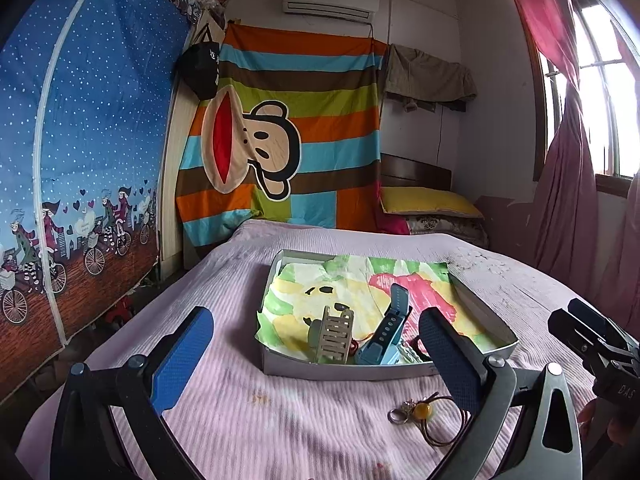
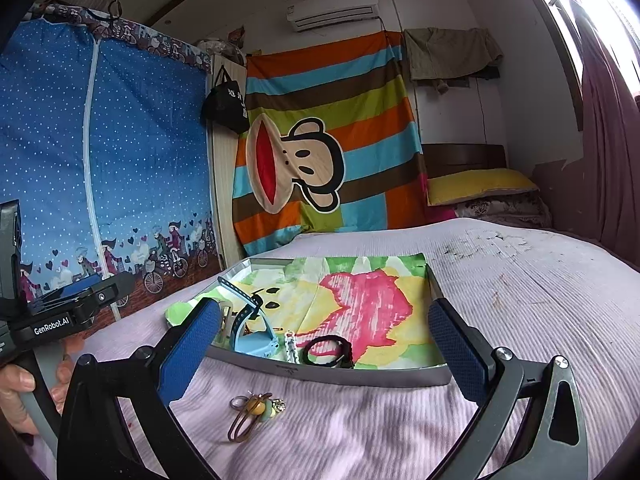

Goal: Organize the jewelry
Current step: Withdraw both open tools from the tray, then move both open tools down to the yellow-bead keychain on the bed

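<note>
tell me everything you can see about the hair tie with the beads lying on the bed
The hair tie is a thin brown elastic cord, looped double, with a glossy amber bead, a paler greenish bead and a small sparkly metal charm bunched at one end. A small ring lies against that cluster. It rests flat and loose on the pink ribbed bedspread, just in front of the tray and outside it, not touching it. Neither tool touches it; it lies on the cloth between the open fingers in both wrist views.
</note>
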